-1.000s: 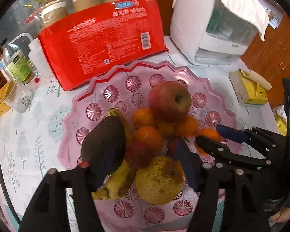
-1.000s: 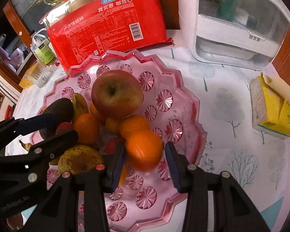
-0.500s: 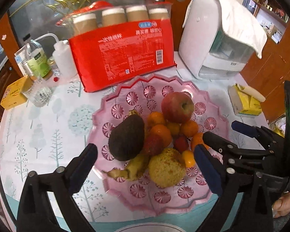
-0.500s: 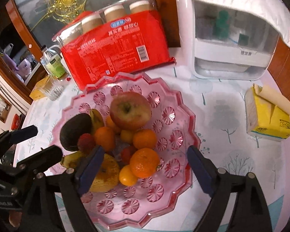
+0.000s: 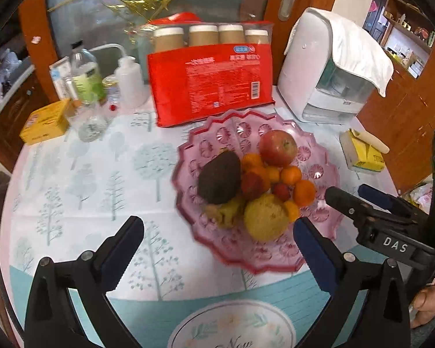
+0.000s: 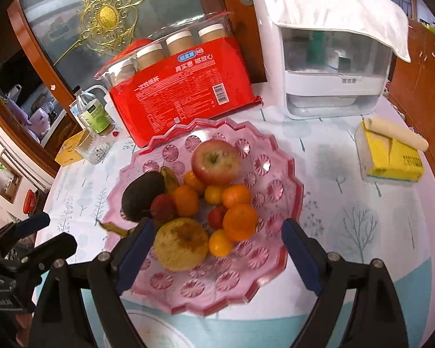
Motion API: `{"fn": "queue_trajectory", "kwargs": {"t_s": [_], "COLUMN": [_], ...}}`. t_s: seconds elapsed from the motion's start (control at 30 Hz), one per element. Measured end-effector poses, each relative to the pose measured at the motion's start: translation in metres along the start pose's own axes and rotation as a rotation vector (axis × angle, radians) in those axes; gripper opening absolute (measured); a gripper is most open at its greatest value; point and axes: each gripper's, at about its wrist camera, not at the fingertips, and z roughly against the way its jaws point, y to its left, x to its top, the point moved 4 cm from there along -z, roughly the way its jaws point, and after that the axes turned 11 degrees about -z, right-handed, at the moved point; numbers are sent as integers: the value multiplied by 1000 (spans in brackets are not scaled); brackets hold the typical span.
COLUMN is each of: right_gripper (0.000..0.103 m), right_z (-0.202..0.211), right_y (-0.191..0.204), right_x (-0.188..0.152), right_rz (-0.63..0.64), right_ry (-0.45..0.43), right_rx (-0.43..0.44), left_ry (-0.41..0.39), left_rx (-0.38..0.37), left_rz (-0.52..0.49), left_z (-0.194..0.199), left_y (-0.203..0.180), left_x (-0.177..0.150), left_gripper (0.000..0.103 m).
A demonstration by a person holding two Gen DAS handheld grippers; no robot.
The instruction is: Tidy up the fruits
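The fruits lie in a pink plate (image 6: 275, 171). Behind the plate stand a red pack of paper cups (image 6: 182, 92) and a white machine (image 6: 327, 66). A yellow tissue box (image 6: 391, 156) sits to the plate's right. The tablecloth (image 5: 81, 179) has little trees. Both the left gripper (image 5: 217, 243) and the right gripper (image 6: 217, 246) are spread wide, holding nothing.
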Motion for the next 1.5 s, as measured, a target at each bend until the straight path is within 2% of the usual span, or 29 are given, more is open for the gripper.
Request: {"fn": "queue_trajectory", "kwargs": {"t_s": [0.07, 0.43, 0.6, 0.87, 1.07, 1.13, 1.3, 1.5], "right_gripper": [89, 90, 90, 90, 90, 90, 90, 90], "right_z": [8, 77, 114, 165, 192, 196, 204, 216], "right_y": [5, 35, 48, 60, 69, 71, 73, 75], "right_x": [-11, -87, -122, -166, -192, -197, -201, -204], "right_rz": [-4, -23, 2, -5, 8, 2, -8, -1], "right_ry": [-6, -25, -40, -68, -87, -92, -101, -118], "right_rx": [0, 8, -26, -44, -43, -43, -44, -38], "left_ry": [-9, -37, -56, -30, -25, -35, -66, -78], "left_rx": [17, -6, 23, 25, 29, 56, 120, 134], "left_rz": [-4, -39, -56, -43, 32, 55, 77, 96], "left_z": [13, 91, 132, 176, 198, 204, 214, 218], "left_y": [2, -2, -5, -7, 4, 7, 8, 0], "left_x": [-12, -81, -116, -164, -185, -189, -193, -194], "left_gripper": [102, 102, 102, 102, 102, 102, 102, 102]}}
